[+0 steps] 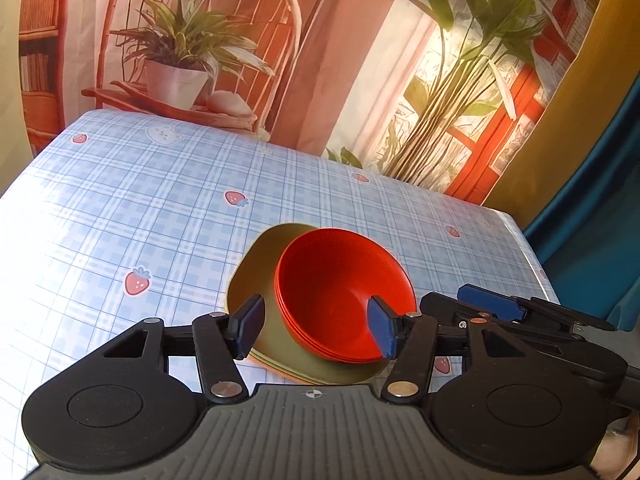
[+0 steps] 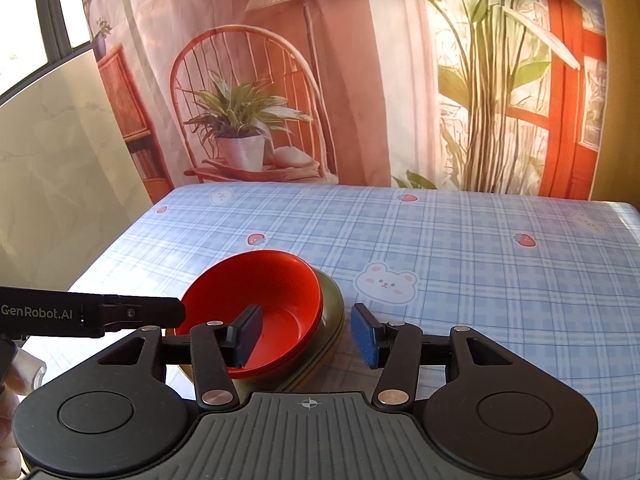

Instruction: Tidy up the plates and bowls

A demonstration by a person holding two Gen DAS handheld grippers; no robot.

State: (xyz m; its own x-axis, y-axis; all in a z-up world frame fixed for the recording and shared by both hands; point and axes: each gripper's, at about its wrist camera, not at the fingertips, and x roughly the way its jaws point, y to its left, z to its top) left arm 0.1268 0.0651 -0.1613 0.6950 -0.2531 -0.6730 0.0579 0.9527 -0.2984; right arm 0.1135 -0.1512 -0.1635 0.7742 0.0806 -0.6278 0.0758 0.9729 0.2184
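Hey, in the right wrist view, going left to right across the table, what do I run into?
The other claw's black arm with white lettering → stacked red plastic bowls → olive-green plastic plates under them, rim showing at right → white bear print on the blue checked tablecloth → strawberry print.
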